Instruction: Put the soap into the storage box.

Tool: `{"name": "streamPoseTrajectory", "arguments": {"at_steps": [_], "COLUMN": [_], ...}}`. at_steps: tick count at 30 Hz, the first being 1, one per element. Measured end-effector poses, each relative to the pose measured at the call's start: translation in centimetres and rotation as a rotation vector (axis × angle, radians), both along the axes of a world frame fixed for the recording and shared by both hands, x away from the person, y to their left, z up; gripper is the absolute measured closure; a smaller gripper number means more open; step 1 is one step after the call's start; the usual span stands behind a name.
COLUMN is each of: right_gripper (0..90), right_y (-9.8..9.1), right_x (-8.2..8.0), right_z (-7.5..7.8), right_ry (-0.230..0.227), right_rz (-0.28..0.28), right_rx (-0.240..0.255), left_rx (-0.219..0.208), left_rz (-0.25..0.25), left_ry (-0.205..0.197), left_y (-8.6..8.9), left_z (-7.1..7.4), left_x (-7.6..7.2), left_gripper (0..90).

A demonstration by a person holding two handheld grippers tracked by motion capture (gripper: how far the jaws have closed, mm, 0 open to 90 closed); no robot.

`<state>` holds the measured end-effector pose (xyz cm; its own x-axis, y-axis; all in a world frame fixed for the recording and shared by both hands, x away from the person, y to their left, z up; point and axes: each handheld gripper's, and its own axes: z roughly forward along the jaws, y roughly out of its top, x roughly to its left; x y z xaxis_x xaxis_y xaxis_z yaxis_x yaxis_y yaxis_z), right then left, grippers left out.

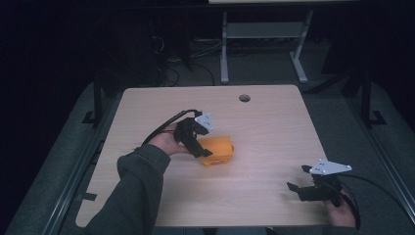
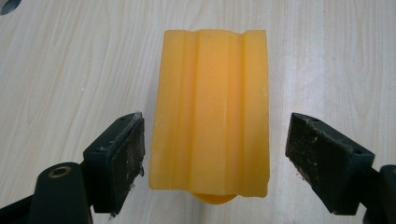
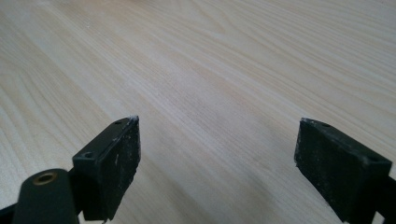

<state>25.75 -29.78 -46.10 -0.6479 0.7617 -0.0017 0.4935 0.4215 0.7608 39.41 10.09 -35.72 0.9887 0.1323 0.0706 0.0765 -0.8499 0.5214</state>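
An orange ridged block (image 1: 218, 151) is seen lying flat near the middle of the light wooden surface (image 1: 274, 127), somewhat toward its left edge. The left claw (image 1: 205, 152) is held over the block's near-left end, and in the left gripper view its jaws are spread to either side of the block (image 2: 212, 112), the left pad (image 2: 126, 154) just beside it and the right pad standing apart from it. The right claw (image 1: 296, 178) is held low near the surface's near right corner, its jaws spread wide over bare wood (image 3: 224, 70). A round cable hole (image 1: 244, 98) is set near the far edge.
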Motion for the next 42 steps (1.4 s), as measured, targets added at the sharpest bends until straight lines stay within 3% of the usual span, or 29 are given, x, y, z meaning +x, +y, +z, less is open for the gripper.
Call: {"name": "streamPoseTrajectory", "arguments": {"at_steps": [12,25,37,42], "right_gripper": [14.0,13.9,13.9,13.9], "right_y": [0.0,0.0,-0.1,-0.1], "right_x": [0.0,0.0,0.1,0.1], "right_z": [0.0,0.1,0.1,0.1], "right_ry": [0.002,-0.001,-0.009,-0.003], "right_rz": [-0.002,-0.010,-0.020,-0.024], "right_rx": [-0.001,-0.005,-0.003,-0.005], "left_rx": [-0.004,-0.026,-0.014,-0.036], "left_rz": [0.011,0.026,0.046,0.054], "left_ry": [0.000,-0.015,-0.025,-0.027], "left_y": [0.5,2.2,2.9,3.3], "left_z": [0.2,0.6,0.9,0.8], "left_x": [-0.5,-1.9,-2.4,-2.8], "left_gripper": [19.1,19.0,18.3,18.5]}}
